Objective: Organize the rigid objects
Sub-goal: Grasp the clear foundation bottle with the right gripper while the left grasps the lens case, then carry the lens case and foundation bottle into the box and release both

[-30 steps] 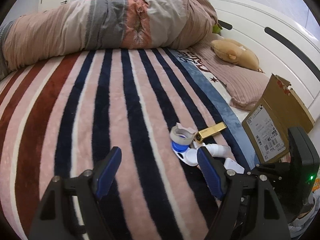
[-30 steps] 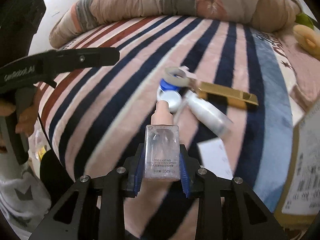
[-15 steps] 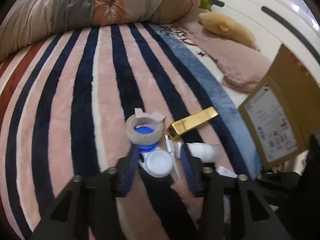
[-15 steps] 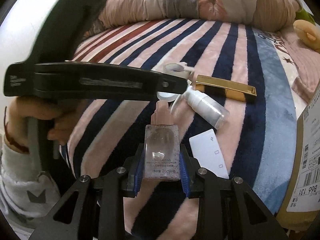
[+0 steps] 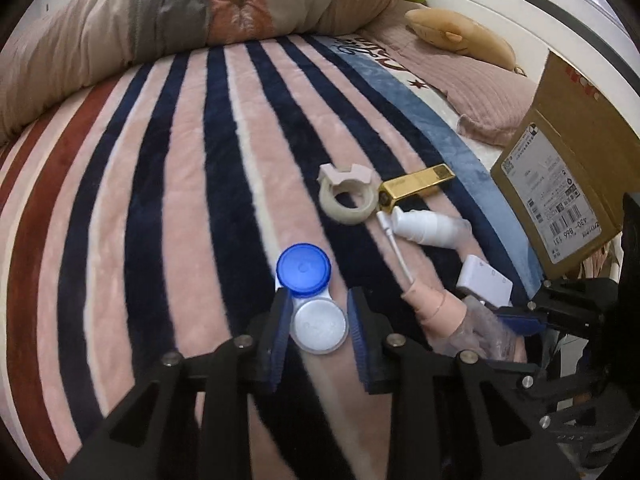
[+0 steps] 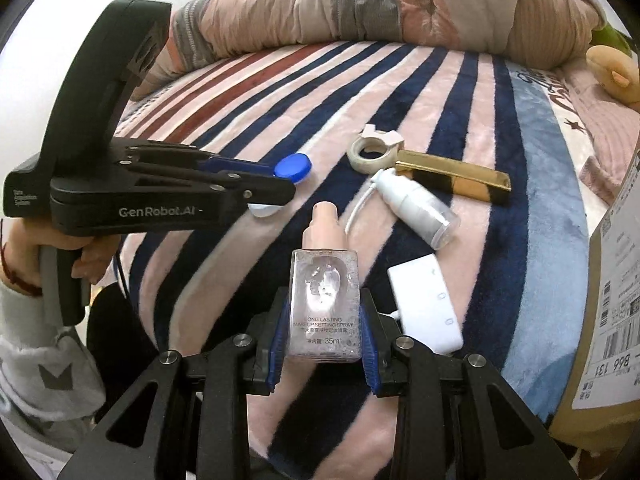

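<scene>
My left gripper (image 5: pixel 318 322) is shut on a contact lens case (image 5: pixel 310 300) with a blue cap and a white cap, held over the striped blanket; it also shows in the right wrist view (image 6: pixel 294 168). My right gripper (image 6: pixel 324 330) is shut on a clear makeup setting spray bottle (image 6: pixel 324 300) with a pink cap. On the blanket lie a tape roll (image 5: pixel 348 200), a gold bar-shaped box (image 5: pixel 418 186), a white pump bottle (image 5: pixel 430 228) and a white cable hub (image 5: pixel 484 280).
A cardboard box (image 5: pixel 560 184) stands at the bed's right edge. A rolled duvet (image 5: pixel 180 20) lies along the far side. A pink pillow (image 5: pixel 480 92) and a plush toy (image 5: pixel 460 36) lie at the far right.
My left gripper closed on the lens case and drew it back, away from the tape roll. My right gripper kept hold of the spray bottle.
</scene>
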{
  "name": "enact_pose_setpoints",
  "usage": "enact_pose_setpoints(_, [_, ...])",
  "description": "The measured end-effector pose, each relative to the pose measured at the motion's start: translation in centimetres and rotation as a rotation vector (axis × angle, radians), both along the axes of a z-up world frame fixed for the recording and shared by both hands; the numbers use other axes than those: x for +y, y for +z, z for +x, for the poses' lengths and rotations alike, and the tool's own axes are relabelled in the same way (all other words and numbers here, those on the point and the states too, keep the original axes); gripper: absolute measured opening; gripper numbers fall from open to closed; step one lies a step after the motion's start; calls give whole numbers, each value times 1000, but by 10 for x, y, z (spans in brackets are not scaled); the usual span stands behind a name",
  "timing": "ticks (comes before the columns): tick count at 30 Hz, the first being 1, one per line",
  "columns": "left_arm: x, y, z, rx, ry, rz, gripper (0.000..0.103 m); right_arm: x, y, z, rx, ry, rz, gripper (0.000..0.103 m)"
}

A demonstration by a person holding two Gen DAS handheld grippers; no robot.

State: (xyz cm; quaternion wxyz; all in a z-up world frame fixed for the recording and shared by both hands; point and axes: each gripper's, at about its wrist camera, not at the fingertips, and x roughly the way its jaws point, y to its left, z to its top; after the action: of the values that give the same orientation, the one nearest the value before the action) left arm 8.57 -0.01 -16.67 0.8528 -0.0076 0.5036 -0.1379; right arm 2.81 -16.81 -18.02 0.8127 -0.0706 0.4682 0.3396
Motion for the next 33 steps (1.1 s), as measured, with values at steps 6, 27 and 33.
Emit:
enact_pose_setpoints(6, [-10,-16,3,-17,69,51,41,2,-3,0,-14,3,3,27])
enact_pose_setpoints(27, [-35,143,-30,-329,-6,72,13,-37,124,-30,-321,-74,152,27])
enact_pose_setpoints(33, [-107,195,-30,-411,-193,-27,13,-108,170,-44,-436,-252,166,27])
